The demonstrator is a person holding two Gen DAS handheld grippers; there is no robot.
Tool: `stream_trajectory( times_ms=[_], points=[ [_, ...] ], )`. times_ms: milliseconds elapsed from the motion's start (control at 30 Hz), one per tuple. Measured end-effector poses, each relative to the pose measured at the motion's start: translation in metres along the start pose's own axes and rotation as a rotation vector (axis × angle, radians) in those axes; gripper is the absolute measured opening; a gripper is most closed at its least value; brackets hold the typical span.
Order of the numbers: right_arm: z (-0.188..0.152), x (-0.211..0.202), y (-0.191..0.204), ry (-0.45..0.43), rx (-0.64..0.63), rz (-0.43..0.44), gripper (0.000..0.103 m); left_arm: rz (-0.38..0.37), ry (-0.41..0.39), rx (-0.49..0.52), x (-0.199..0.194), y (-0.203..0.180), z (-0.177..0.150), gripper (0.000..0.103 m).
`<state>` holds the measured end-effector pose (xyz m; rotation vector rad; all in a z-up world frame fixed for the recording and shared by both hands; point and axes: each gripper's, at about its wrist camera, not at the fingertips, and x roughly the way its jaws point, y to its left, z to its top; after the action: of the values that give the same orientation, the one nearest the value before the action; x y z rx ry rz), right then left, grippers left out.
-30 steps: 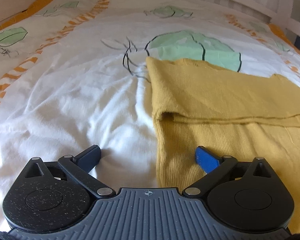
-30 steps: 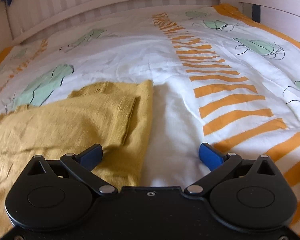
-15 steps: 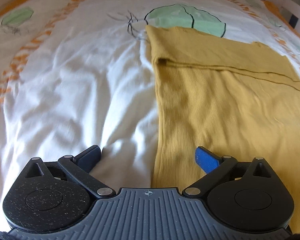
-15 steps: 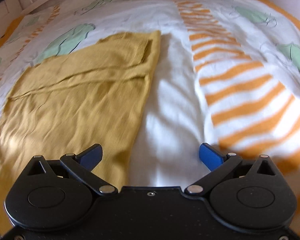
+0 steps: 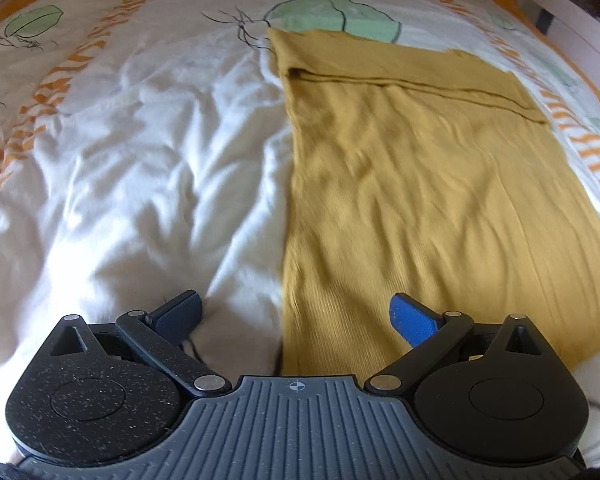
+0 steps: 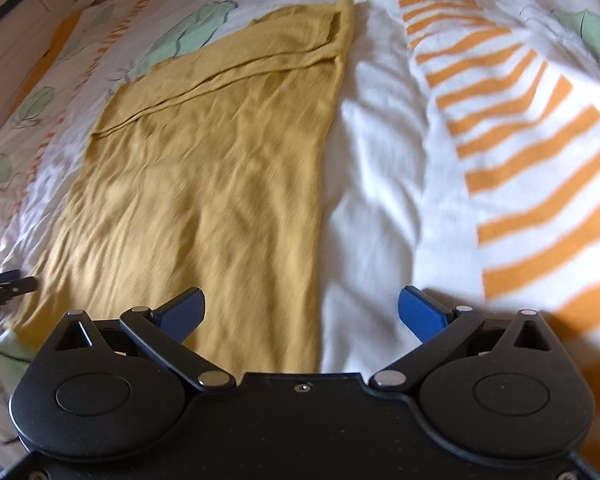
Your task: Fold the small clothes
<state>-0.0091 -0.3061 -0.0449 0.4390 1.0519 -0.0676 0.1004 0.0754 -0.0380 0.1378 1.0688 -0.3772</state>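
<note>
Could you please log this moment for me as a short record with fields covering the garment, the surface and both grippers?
garment: mustard-yellow knit garment, lying flat, far end folded over into a band
surface: white duvet with orange stripes and green leaf prints
left gripper: open, empty, straddling the garment's left edge
right gripper: open, empty, straddling the garment's right edge
image quality: some motion blur
fold status: near end not yet lifted

Mustard garment [image 5: 420, 184] on patterned bedcover [image 5: 140, 168]
</note>
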Motion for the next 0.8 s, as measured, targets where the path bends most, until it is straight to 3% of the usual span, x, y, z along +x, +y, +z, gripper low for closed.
stream_trajectory(
  times_ms=[367,533,800],
  points=[
    [-0.041,-0.008,0.019,0.101,-0.014,0.158,0.103,-0.064,0.02,0.05,-0.025,-0.01,-0.032,0.101],
    [-0.051,-0.001,0.027,0.082,-0.047,0.136,0.103,-0.068,0.023,0.032,-0.017,-0.008,-0.034,0.101],
    [-0.048,0.007,0.014,0.046,0.045,0.172,0.103,-0.065,0.028,0.014,-0.006,-0.01,-0.033,0.101]
  ],
)
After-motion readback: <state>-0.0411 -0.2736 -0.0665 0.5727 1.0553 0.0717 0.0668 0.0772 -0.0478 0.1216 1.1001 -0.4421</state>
